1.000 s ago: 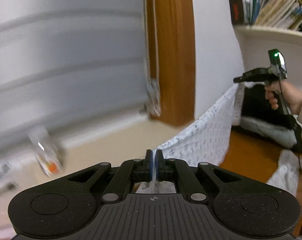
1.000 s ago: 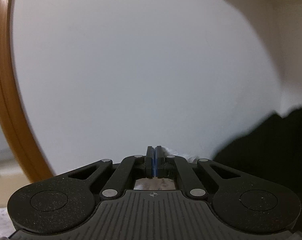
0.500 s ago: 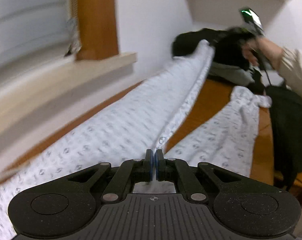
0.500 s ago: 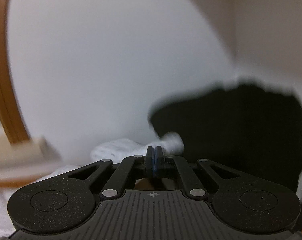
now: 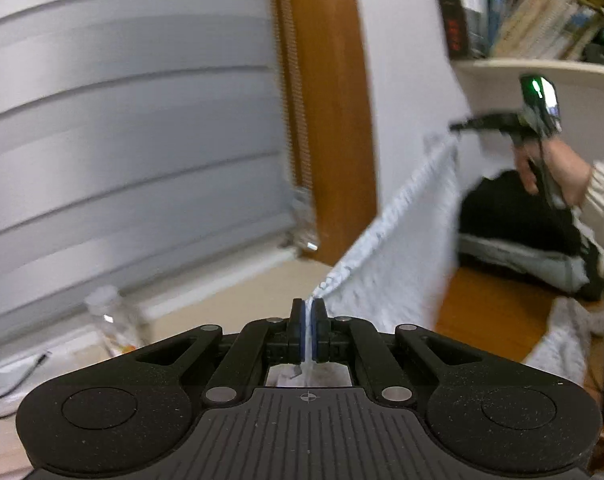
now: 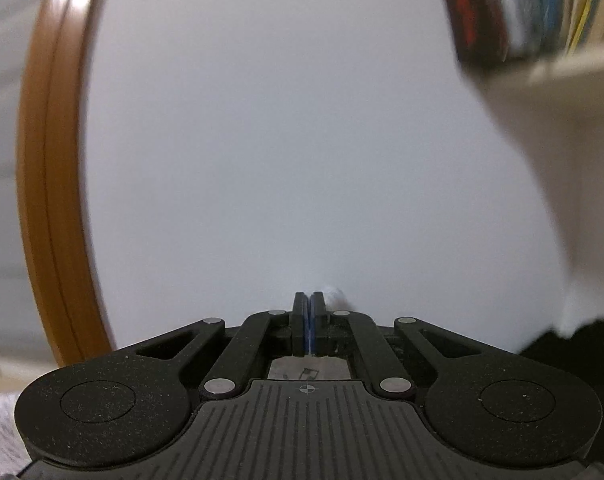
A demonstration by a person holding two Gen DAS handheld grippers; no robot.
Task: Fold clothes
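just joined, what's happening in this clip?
A person is holding a white patterned garment up off the wooden table, stretched between two handheld grippers. The left gripper is shut on one end of its top edge; the right gripper, held in the person's hand, pinches the far end near the bookshelf. The rest hangs down, and a dark clothes pile waits behind.

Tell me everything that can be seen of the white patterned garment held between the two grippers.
The white patterned garment looks like thin, light fabric with a small grey print, blurred by motion. It is lifted and stretched: the left hand-held gripper is shut on one edge, and the right hand-held gripper pinches the far upper edge. Between them the top edge runs taut, and the cloth hangs below like a sheet. A lower part lies crumpled on the wooden table, at the right. In the right wrist view only a small white tuft shows.
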